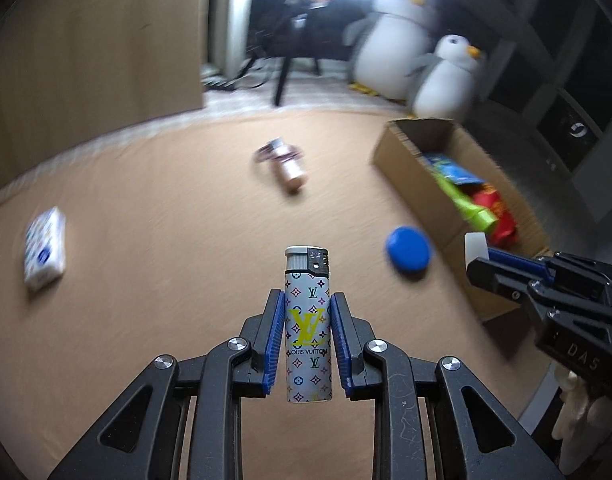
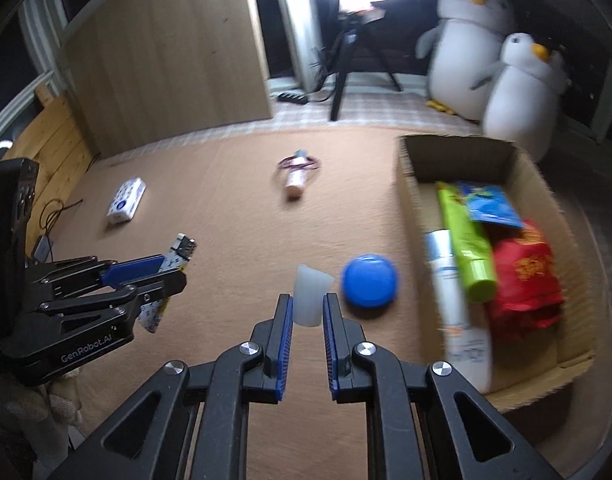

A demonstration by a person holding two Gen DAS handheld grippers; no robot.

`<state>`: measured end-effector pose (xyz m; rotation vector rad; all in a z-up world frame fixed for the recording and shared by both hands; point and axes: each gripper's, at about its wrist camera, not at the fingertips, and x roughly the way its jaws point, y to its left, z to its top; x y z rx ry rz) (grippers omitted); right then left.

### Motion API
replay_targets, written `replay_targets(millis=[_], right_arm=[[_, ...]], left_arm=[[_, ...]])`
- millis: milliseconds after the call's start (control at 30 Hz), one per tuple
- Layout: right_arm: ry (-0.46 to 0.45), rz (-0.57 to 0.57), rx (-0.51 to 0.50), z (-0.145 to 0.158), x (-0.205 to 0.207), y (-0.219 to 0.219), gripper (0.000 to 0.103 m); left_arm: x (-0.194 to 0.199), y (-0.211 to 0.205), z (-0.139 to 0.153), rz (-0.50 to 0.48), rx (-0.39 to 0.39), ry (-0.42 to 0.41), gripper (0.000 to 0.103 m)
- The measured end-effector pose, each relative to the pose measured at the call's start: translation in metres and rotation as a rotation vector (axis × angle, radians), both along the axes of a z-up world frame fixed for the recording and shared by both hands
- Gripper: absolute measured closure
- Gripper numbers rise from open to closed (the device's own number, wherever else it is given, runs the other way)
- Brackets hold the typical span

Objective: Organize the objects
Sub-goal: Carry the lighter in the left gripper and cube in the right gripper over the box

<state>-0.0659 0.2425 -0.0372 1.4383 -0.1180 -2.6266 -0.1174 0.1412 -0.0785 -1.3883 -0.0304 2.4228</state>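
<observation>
A glossy printed white plastic lighter [image 1: 308, 328] with a metal top is seen. The tan surface [image 1: 166, 280] appears matt and cloth-like. At two o'clock, the brown cardboard box [image 2: 409, 200] looks matt and rough-edged. A smooth blue plastic round lid [image 2: 369, 282] and a translucent matt white plastic cap [image 2: 309, 296] are shown.

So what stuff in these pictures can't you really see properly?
- Small bottle, left wrist view: motion blur smears its label.
- White piece in the right gripper, right wrist view: too plain to identify.
- Cardboard box, right wrist view: the red packet hides whatever lies beneath.
</observation>
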Motion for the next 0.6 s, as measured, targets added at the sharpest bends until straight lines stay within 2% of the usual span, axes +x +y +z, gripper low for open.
replay_targets(millis=[300,600], right_arm=[[0.031,-0.114,0.014,0.023,0.006,0.069,0.089],[0.029,-0.195,0.025,0.025,0.007,0.123,0.089]], left_arm=[[-0.024,0.089,0.019,-0.121,0.014,0.037,0.078],[-0.046,0.161,0.014,-0.201,0.011,0.023,0.078]])
